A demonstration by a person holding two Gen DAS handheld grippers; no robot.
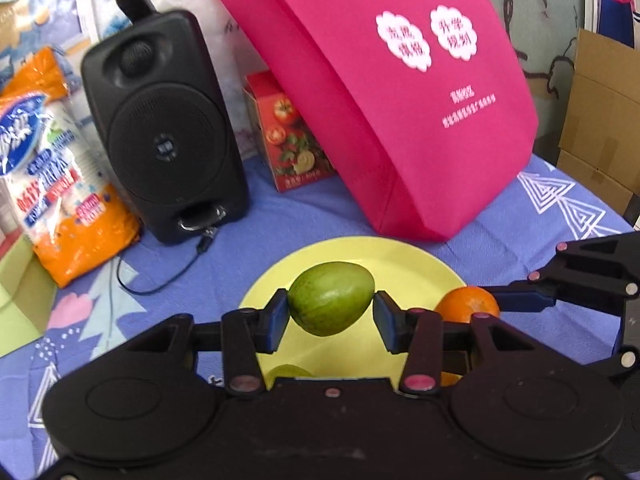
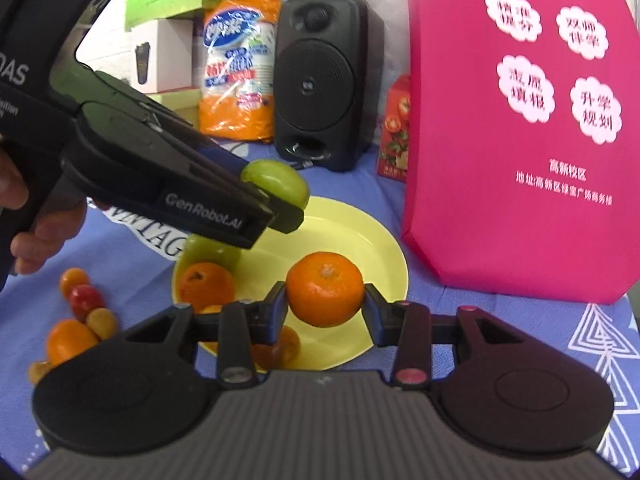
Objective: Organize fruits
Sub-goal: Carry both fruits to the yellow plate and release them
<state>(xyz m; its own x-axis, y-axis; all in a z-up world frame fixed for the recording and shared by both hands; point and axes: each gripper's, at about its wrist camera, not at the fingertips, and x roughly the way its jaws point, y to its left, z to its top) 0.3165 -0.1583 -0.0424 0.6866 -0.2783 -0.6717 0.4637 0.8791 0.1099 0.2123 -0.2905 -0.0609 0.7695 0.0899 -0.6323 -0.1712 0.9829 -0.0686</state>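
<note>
My left gripper [image 1: 331, 312] is shut on a green fruit [image 1: 331, 304] and holds it above the yellow plate [image 1: 400, 260]. My right gripper [image 2: 325, 300] is shut on an orange mandarin [image 2: 325, 294] above the same plate [image 2: 360, 240]. In the right wrist view the left gripper [image 2: 280, 200] comes in from the left with the green fruit [image 2: 276, 184]. On the plate lie another green fruit [image 2: 212, 250], a mandarin [image 2: 206, 286] and a small orange fruit [image 2: 280, 346]. The right gripper's mandarin shows in the left wrist view [image 1: 468, 304].
Loose fruits lie on the blue cloth left of the plate: a mandarin [image 2: 70, 340] and several small tomatoes [image 2: 84, 300]. Behind the plate stand a pink bag [image 2: 520, 140], a black speaker [image 2: 320, 88], a red carton [image 2: 394, 132] and an orange packet [image 2: 236, 64].
</note>
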